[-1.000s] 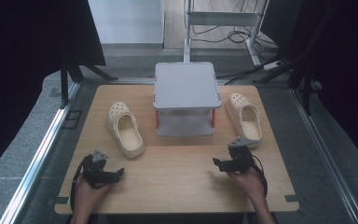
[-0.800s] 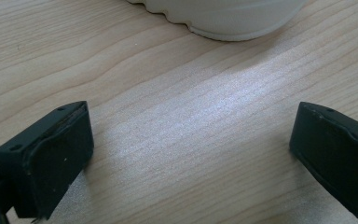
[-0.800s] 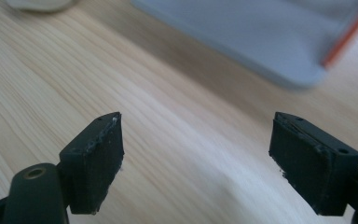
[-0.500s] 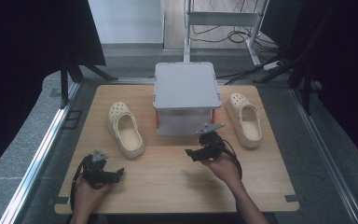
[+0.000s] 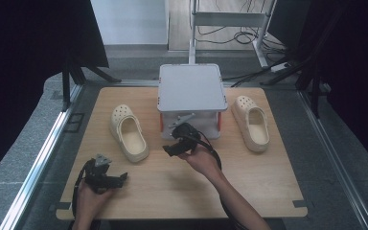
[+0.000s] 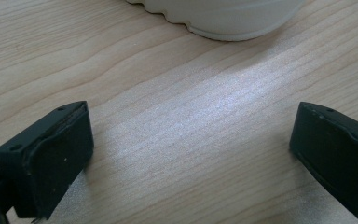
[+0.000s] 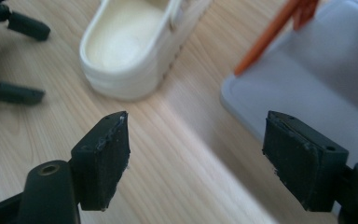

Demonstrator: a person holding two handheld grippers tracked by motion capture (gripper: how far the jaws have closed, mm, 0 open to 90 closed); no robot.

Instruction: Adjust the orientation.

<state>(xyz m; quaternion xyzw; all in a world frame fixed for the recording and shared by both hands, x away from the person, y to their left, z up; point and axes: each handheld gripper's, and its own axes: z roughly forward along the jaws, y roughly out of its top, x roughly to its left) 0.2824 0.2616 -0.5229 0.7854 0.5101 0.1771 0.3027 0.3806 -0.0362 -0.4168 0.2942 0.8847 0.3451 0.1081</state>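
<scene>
change: right gripper (image 5: 175,149) has been carried from the counter's (image 5: 268,191) right edge to the grey box (image 5: 190,88) front, toward the left clog (image 5: 128,132) | jaws wide, lately narrowing, nothing between | left gripper (image 5: 120,178) wide, empty, parked near the clog's heel | pickup judged next

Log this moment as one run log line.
right tongs: open, empty, closing, by grey box | left tongs: open, empty | clogs: on table
</scene>
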